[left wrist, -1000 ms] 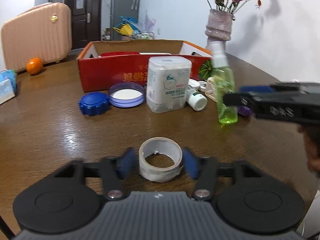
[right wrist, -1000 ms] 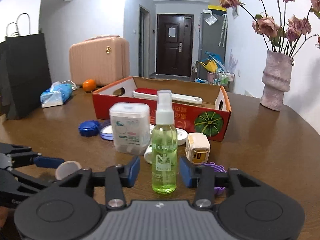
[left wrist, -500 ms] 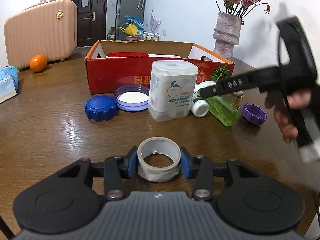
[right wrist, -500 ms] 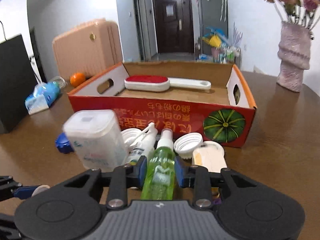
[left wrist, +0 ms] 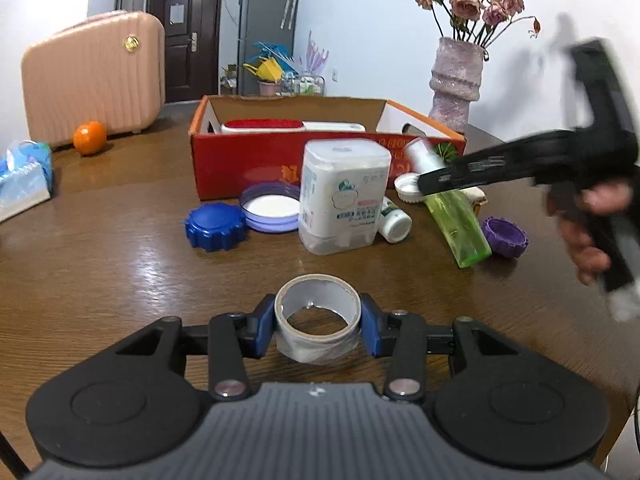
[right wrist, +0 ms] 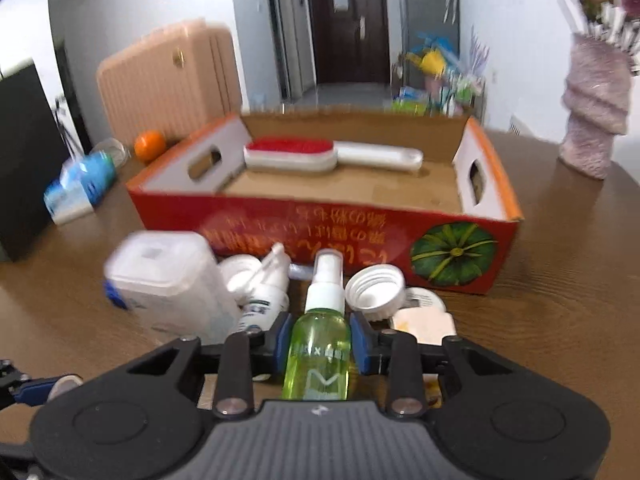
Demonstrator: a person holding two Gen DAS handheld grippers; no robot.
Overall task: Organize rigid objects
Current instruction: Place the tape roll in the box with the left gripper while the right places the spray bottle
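My left gripper is shut on a grey tape roll, its blue pads pressing both sides, low over the brown table; whether the roll touches the wood I cannot tell. My right gripper is shut on a green spray bottle with a white nozzle pointing at the red cardboard box. In the left wrist view the spray bottle hangs tilted in the right gripper, a hand behind it. A red-and-white brush lies inside the box.
Before the box stand a white plastic container, a blue cap, a purple-rimmed lid, a small white bottle, a white cap and a purple cap. A vase, orange and tissue pack sit further off.
The right gripper closed on the spray bottle, lifted it off the table, tipped it and carried it toward the red box. The left gripper stays at the tape roll.
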